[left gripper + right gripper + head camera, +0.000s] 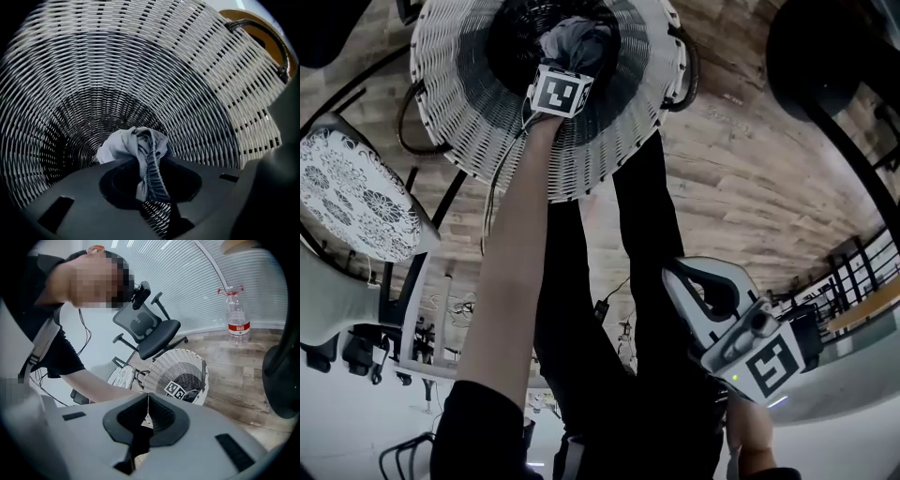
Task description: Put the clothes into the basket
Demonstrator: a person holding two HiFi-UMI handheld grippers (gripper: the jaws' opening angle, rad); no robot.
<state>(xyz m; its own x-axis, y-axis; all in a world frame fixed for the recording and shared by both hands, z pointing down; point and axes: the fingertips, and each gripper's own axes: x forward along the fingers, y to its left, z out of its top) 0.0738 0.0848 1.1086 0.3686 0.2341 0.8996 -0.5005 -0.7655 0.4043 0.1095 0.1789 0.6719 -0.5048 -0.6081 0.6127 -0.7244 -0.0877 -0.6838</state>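
Wood-plank floor (pixel 741 187), white wicker basket (pixel 469 103) standing on it. The left gripper (pixel 151 194) is down inside the basket, its jaws narrow and pinching a grey garment (pixel 123 144) bunched above the basket's dark bottom; the right gripper (pixel 143 404) is outside the basket, jaws together, empty. Garment judged light, limp and not fragile: any gathered fold gives a hold.

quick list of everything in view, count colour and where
white woven wicker basket: one, white, on the floor
grey crumpled garment: one, grey, inside the basket
black office chair: one, black, behind the basket
clear plastic water bottle: one, red label, standing on the floor
white patterned chair seat: one, beside the basket
wooden plank floor: brown, underneath
left gripper: one, dark grey, in the basket, gripping the garment
right gripper: one, light grey, shut, empty
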